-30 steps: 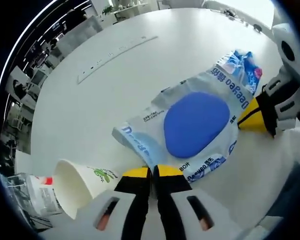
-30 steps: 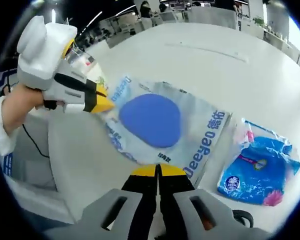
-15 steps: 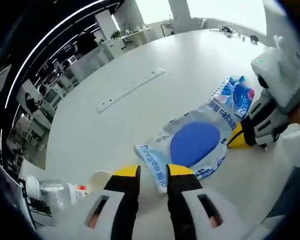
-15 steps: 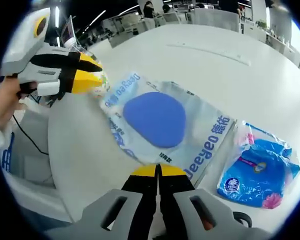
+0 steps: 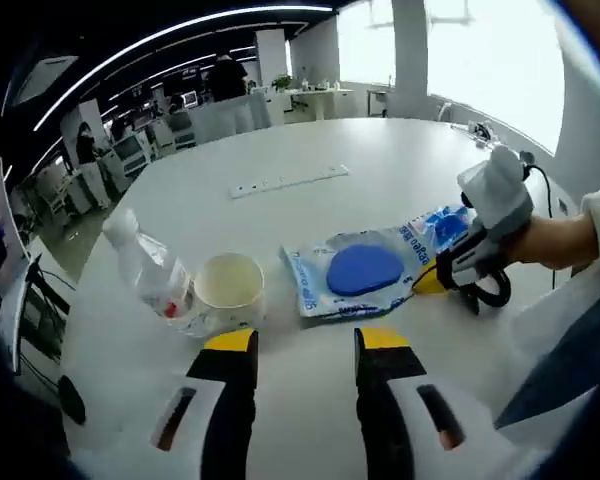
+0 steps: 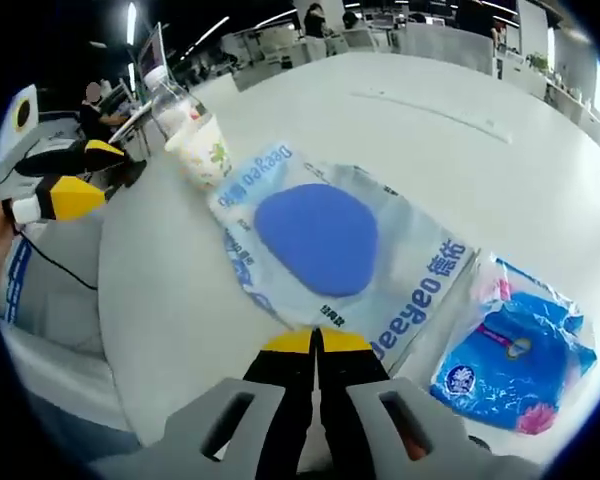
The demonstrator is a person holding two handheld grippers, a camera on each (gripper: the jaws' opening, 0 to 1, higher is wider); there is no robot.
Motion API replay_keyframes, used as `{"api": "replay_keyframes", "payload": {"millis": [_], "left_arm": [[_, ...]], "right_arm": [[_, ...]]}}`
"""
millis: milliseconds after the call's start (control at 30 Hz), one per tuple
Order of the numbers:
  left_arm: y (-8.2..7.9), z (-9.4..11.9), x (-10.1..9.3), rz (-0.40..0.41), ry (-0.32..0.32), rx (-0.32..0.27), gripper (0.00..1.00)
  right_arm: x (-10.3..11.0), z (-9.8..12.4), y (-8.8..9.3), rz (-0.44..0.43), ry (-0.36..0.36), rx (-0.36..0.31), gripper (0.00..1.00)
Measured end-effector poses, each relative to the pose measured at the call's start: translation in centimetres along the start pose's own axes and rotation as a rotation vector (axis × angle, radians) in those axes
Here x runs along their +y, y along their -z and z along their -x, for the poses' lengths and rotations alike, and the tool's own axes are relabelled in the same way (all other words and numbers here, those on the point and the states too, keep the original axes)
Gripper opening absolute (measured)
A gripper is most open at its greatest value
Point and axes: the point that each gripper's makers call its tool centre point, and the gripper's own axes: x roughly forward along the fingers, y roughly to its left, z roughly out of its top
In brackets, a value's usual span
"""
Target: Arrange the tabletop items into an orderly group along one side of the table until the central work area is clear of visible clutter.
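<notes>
A flat wipes pack [image 5: 355,270] with a blue oval lid lies on the white table [image 5: 310,205]. My right gripper [image 6: 315,342] is shut at the near edge of the wipes pack [image 6: 320,245]; in the left gripper view the right gripper [image 5: 430,280] meets the pack's right end. My left gripper [image 5: 307,342] hangs open, back from the pack and holding nothing; the left gripper [image 6: 80,172] also shows at the left edge of the right gripper view. Left of the pack stand a paper cup [image 5: 230,290] and a clear bottle [image 5: 150,270]. A small blue packet [image 6: 510,345] lies beside the pack.
A white power strip [image 5: 290,180] lies further back on the table. The paper cup [image 6: 205,150] and bottle [image 6: 170,100] are close to the table's rim. A person's hand and sleeve [image 5: 570,235] hold the right gripper. Office desks and chairs stand beyond the table.
My left gripper has let go of the pack's corner, opened, and pulled back and up from the table. The right gripper has stayed shut at the pack's edge.
</notes>
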Motion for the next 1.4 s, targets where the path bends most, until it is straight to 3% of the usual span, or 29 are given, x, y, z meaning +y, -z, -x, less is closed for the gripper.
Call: {"api": "replay_keyframes", "payload": {"millis": [133, 267, 433, 567, 633, 733, 800, 967, 1167, 1400], "left_arm": [[1.6, 1.5, 0.9, 0.059, -0.021, -0.002, 0.38], [2.9, 2.9, 1.2, 0.101, -0.036, 0.0, 0.38], [3.5, 3.9, 1.6, 0.121, -0.023, 0.007, 0.5], [3.6, 4.4, 1.9, 0.161, -0.018, 0.007, 0.66], [3.7, 4.6, 2.1, 0.17, -0.018, 0.008, 0.7], [4.0, 5.0, 2.3, 0.172, -0.024, 0.007, 0.74], [4.1, 5.1, 2.4, 0.181, -0.019, 0.005, 0.8], [4.5, 4.9, 2.8, 0.211, -0.017, 0.004, 0.99], [4.1, 4.8, 3.4, 0.236, -0.01, -0.013, 1.0], [3.9, 4.4, 3.2, 0.224, 0.002, -0.01, 1.0]], "right_arm": [[0.1, 0.0, 0.1, 0.081, -0.019, -0.012, 0.0], [0.0, 0.1, 0.1, 0.084, -0.045, -0.007, 0.0], [0.6, 0.2, 0.2, 0.089, -0.074, -0.014, 0.0], [1.3, 0.5, -1.0, 0.185, -0.088, -0.096, 0.02], [1.7, 1.1, -2.4, 0.202, -0.083, -0.174, 0.11], [2.1, 3.0, -4.5, 0.159, -0.078, -0.276, 0.21], [1.7, 4.0, -4.9, 0.141, -0.049, -0.309, 0.32], [0.3, 6.1, -4.1, 0.076, 0.015, -0.347, 0.58], [-1.2, 8.3, -2.6, -0.006, 0.076, -0.368, 0.79], [-1.5, 9.9, -1.4, -0.048, 0.096, -0.374, 0.82]]}}
